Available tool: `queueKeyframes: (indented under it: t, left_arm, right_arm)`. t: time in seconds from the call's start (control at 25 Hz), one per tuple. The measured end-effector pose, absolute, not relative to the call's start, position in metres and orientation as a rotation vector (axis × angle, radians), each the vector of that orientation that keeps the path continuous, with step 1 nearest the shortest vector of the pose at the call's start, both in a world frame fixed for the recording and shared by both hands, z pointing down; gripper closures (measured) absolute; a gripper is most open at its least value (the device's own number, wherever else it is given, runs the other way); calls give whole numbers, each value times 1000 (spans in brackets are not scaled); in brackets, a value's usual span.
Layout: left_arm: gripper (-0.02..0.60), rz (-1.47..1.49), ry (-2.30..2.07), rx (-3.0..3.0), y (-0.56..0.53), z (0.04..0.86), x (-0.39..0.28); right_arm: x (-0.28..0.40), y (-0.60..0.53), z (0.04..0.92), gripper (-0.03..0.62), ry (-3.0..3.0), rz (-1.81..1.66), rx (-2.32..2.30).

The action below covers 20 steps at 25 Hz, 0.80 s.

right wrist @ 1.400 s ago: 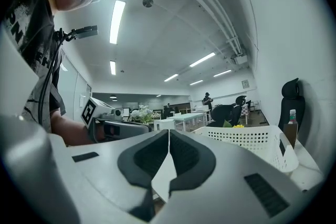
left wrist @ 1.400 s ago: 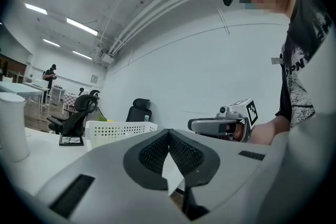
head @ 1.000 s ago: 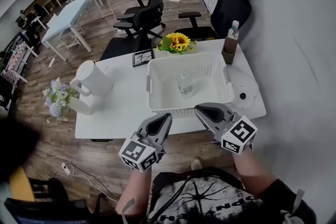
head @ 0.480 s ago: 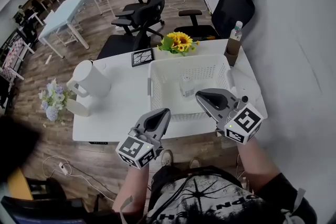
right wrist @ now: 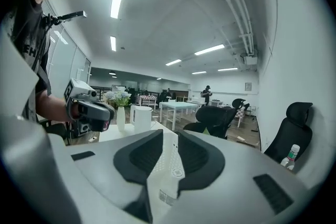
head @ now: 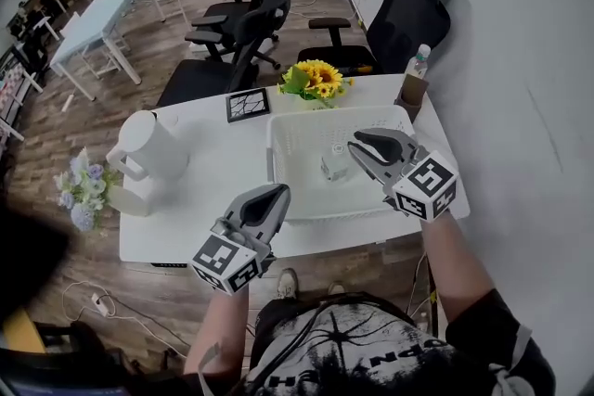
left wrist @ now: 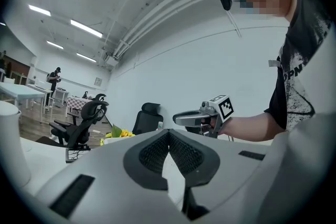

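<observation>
Grippers are working over the white table [head: 209,185]: the right gripper [head: 360,144] is hovering at center right of the frame above the white basket [head: 306,202]. Its jaws are standing a narrow slit apart and gripping nothing, with the basket's perforated wall showing through the gap. The left gripper [head: 271,198] is hanging at lower center, near the basket's front wall, with its jaws pressing together at the tips on nothing, while a small clear bottle [head: 332,166] is lying inside the basket just beside the right gripper's tips.

Bare tabletop [head: 225,173] left of the basket [head: 275,158] lies open (pitcher [head: 153,148] bounds it farther left).
</observation>
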<state>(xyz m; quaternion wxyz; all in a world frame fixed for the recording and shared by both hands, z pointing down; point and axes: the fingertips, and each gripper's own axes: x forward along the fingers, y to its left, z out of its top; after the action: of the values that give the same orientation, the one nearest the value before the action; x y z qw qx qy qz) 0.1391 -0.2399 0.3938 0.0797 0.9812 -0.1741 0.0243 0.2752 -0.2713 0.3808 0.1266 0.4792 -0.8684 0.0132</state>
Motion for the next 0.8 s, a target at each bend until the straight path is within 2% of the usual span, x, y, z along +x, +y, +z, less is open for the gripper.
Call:
queueKeyframes:
  t: [0.08,0.24,0.8]
  left_arm:
    - [571,68,-524,2924,-250,395,132]
    - [571,95,-549,2913,-269,399,120]
    - [571,154,-572,2841,-301,431,109]
  right_arm:
    - [276,-285,395,472,-2496,56,1375]
    - [275,-306,427,419,-2477,113,1304]
    - [276,-328,510,407,-2412,305,1176]
